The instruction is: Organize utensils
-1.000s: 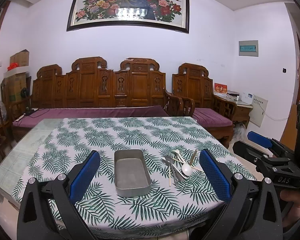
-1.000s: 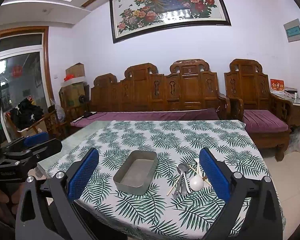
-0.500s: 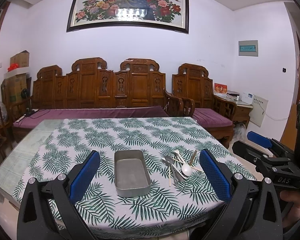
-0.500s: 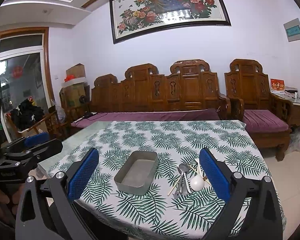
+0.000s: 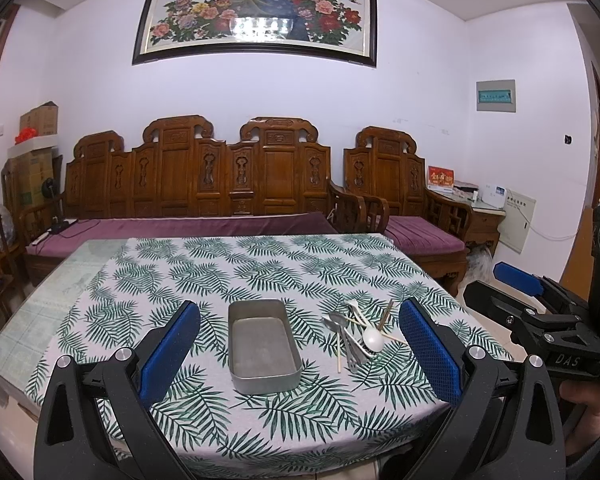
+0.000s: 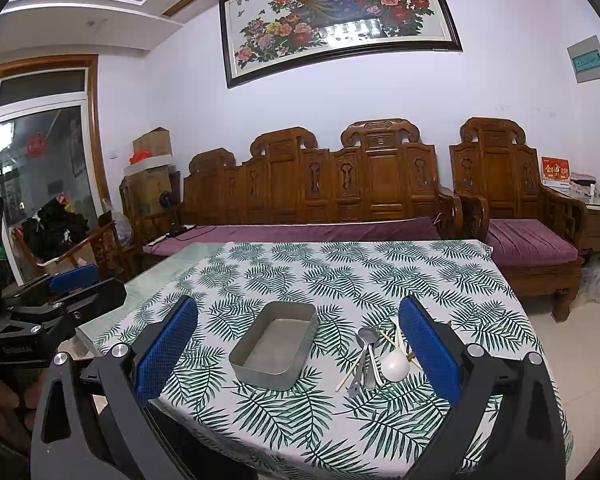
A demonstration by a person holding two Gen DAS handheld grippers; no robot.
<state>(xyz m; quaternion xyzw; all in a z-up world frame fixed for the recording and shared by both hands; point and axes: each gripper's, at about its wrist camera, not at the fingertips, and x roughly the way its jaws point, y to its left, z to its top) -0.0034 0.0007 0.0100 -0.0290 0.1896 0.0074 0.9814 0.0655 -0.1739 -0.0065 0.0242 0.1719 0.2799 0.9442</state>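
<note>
Both claws, left claw (image 5: 300, 354) and right claw (image 6: 298, 350), hang spread and empty short of the worktop (image 5: 236, 264). Utensils (image 5: 354, 330) lie heaped just right of the tin (image 5: 262, 346); best pinch one handle singly.

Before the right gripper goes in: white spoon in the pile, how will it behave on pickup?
The white spoon looks smooth and glossy, so it may slip between the pads. Its handle lies among the metal spoons and chopsticks, so lifting could drag neighbours. Its rounded bowl will probably rock if nudged.
</note>
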